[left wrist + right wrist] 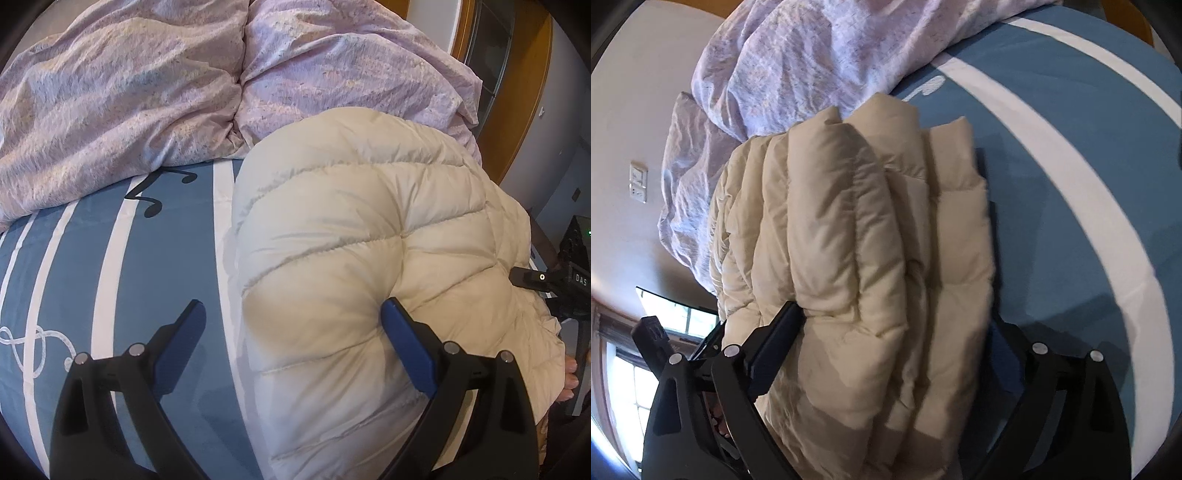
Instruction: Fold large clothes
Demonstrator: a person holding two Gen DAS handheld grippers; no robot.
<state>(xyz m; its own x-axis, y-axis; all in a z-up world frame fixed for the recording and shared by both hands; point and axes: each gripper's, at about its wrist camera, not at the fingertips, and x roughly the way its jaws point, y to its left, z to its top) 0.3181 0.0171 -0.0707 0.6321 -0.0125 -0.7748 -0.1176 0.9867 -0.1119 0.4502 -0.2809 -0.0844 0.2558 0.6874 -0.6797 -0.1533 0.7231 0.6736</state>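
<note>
Cream quilted down jacket [354, 236]: bunched into a puffy bundle on the bed, at 3 o'clock in the left wrist view and centre in the right wrist view [849, 258].

Left tongs [293, 325]: spread wide, released; the right blue pad presses into the jacket's padding at 5 o'clock, the left pad hangs over the sheet.

Right tongs [894, 332]: spread around a thick fold of the jacket; left pad touching the fabric, right pad hidden behind it, so a grasp cannot be told.

Blue bed sheet with white stripes and music-note print [166, 258]: beneath the jacket.

Crumpled lilac patterned duvet [147, 92]: at 12 o'clock, touching the jacket's far edge.
</note>
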